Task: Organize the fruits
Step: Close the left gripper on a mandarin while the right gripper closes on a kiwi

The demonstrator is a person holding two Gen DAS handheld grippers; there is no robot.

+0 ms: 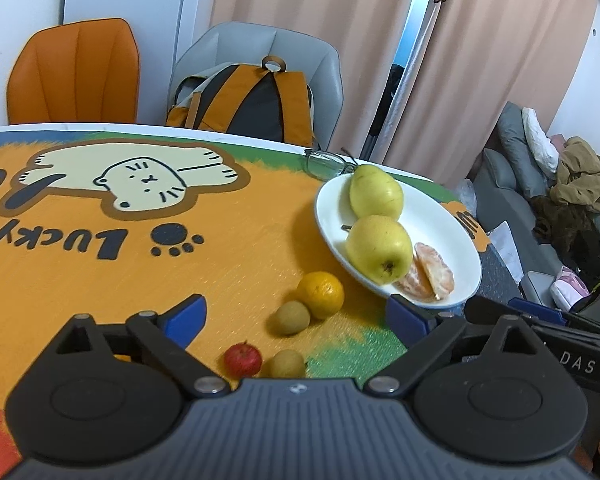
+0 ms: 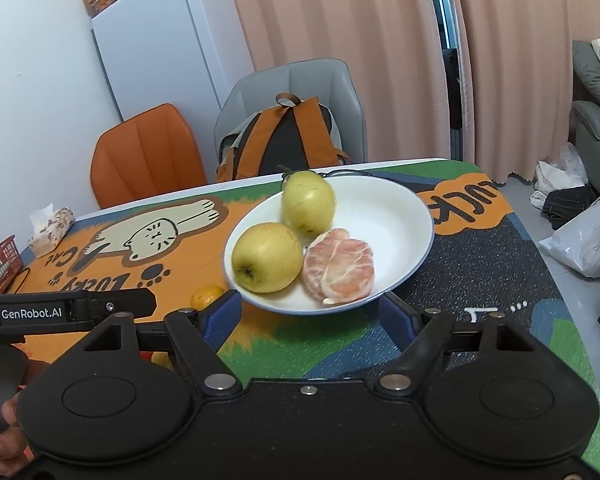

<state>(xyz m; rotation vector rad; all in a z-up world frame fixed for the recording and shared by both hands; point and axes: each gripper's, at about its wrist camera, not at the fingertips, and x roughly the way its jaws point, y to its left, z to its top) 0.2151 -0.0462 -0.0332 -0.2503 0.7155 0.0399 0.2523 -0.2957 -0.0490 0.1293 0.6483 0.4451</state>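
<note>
The plate (image 2: 404, 216) was the landmark, sitting on the bench (image 1: 240, 216) with two pears and a peeled orange in it: the far pear (image 2: 308, 200) at its back, the near pear (image 2: 267, 257) at its front-left, the peeled orange (image 2: 338, 266) touching that near pear. Loose fruit lay outside it, off its near-left rim: an orange (image 1: 321, 294), a brown fruit (image 1: 293, 317) touching it, then, further from the plate, a second brown fruit (image 1: 287, 363) and a small red fruit (image 1: 243, 359) side by side. The left gripper (image 1: 296, 312) hung over that loose group, fingers wide apart and holding nothing, the orange and first brown fruit lying in the gap. The right gripper (image 2: 310, 316) faced the plate's near rim, fingers likewise spread and empty. By the look of it the gathering was under way, with four pieces left to bring in. The next move probably called for the left gripper to drop onto one loose fruit, likely the orange, and close gently, since round fruit could roll away from the plate and its touching neighbour might get nudged.
</note>
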